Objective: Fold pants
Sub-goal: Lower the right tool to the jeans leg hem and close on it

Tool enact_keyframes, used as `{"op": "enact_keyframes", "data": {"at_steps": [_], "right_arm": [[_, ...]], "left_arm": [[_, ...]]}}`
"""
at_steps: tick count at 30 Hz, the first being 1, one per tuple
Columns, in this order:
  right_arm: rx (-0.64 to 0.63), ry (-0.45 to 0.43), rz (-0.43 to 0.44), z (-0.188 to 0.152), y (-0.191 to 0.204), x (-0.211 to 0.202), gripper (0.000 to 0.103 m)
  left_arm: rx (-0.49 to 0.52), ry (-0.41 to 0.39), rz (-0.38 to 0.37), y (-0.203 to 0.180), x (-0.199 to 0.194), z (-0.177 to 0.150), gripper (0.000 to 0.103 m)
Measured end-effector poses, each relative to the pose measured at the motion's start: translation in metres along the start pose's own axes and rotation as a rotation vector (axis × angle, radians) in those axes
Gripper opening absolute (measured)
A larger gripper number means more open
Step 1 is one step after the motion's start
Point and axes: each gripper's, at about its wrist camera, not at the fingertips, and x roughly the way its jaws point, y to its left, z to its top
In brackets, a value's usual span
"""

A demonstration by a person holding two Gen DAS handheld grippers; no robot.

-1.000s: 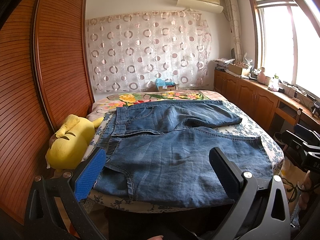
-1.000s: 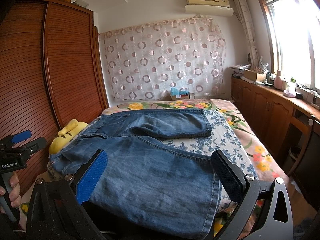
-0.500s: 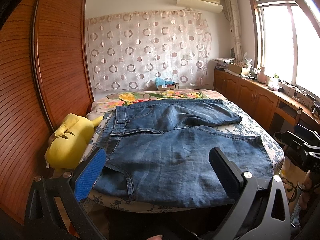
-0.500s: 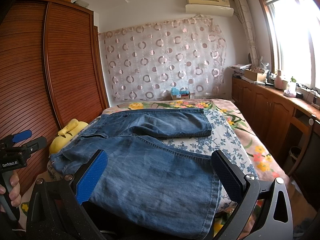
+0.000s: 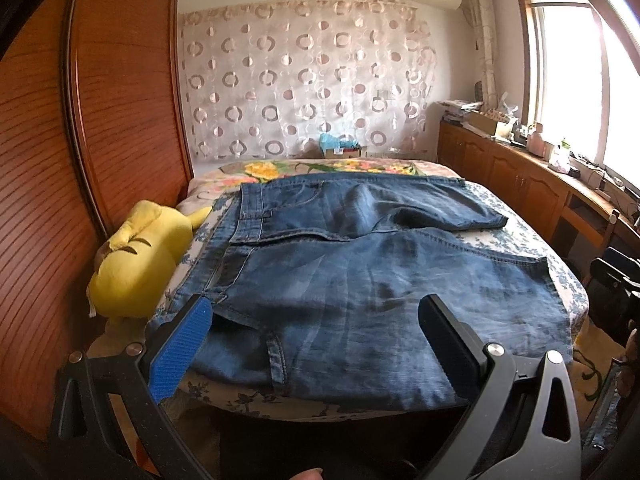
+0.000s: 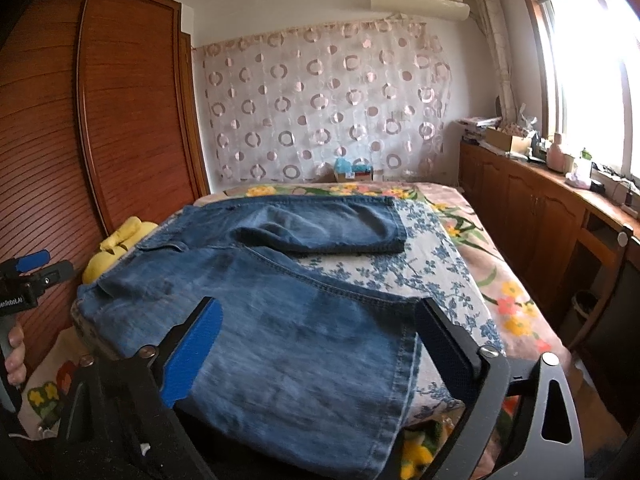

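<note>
Jeans (image 5: 360, 280) lie spread flat across a bed (image 6: 460, 264), waistband toward the wooden wardrobe (image 5: 120, 112), one leg reaching the near edge and the other lying farther back on the floral sheet. A yellow plush toy (image 5: 136, 264) sits between bed and wardrobe, beside the waistband. The left gripper (image 5: 316, 322) hangs over the near waistband corner, its jaws wide apart and holding no cloth. The right gripper (image 6: 318, 326) hovers above the near leg's hem, jaws apart but just closing a little, with denim beneath them and ungripped.
</note>
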Motion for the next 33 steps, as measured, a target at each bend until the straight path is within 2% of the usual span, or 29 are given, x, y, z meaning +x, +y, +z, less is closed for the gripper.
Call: {"op": "enact_keyframes", "data": {"at_steps": [8, 17, 20, 25, 33], "right_arm": [[0.006, 0.041, -0.021, 0.005, -0.020, -0.003, 0.087], [0.023, 0.164, -0.060, -0.010, -0.036, 0.004, 0.085], [0.028, 0.208, -0.052, -0.015, -0.039, 0.008, 0.082], [0.024, 0.268, -0.035, -0.020, -0.039, 0.019, 0.070], [0.008, 0.290, -0.059, -0.017, -0.032, 0.013, 0.064]], "left_arm": [[-0.004, 0.034, -0.015, 0.020, 0.020, -0.008, 0.103], [-0.044, 0.064, -0.017, 0.049, 0.041, -0.018, 0.103], [-0.060, 0.083, -0.011, 0.059, 0.051, -0.023, 0.103], [-0.100, 0.106, 0.000, 0.079, 0.061, -0.032, 0.103], [-0.163, 0.107, 0.027, 0.113, 0.066, -0.037, 0.081]]}}
